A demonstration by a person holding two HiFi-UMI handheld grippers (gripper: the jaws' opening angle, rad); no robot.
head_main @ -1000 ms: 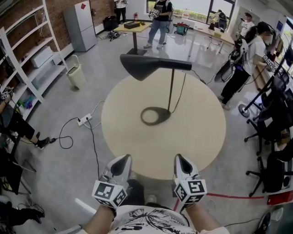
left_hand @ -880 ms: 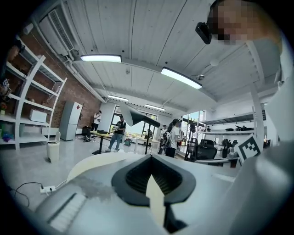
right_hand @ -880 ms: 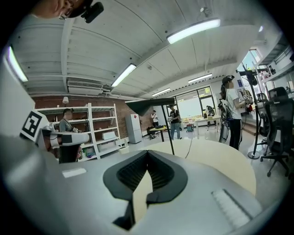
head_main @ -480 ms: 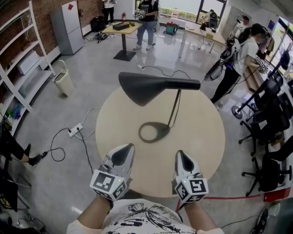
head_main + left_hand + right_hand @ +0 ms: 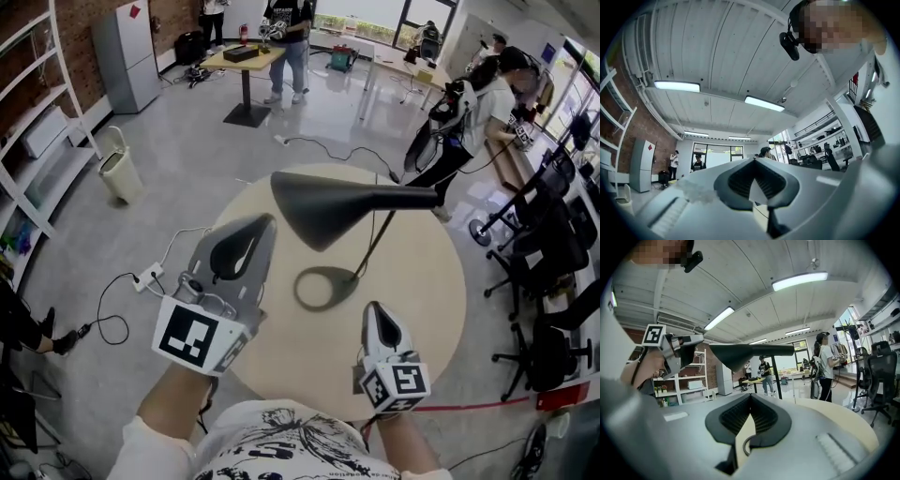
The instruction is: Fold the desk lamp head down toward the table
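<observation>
A black desk lamp stands on the round beige table (image 5: pixel 427 309). Its cone-shaped head (image 5: pixel 323 211) is level, atop a thin stem (image 5: pixel 380 246) that rises from a flat round base (image 5: pixel 326 288). My left gripper (image 5: pixel 261 223) is raised, shut and empty, its tip just left of the wide end of the head, apart from it. My right gripper (image 5: pixel 373 307) is low over the table's near side, shut and empty. In the right gripper view the lamp head (image 5: pixel 743 354) stands ahead of the shut right gripper (image 5: pixel 750 397), with the left gripper (image 5: pixel 686 350) beside it. The left gripper (image 5: pixel 753 161) points up at the ceiling.
Office chairs (image 5: pixel 548 281) stand to the right of the table. A power strip with cables (image 5: pixel 145 277) lies on the floor at the left, beyond it a bin (image 5: pixel 117 173) and shelving. Several people stand at the back by another table (image 5: pixel 246 58).
My left gripper has risen from the table's near edge and moved forward up to the lamp head's wide end. The right gripper has stayed low. The lamp has not changed shape.
</observation>
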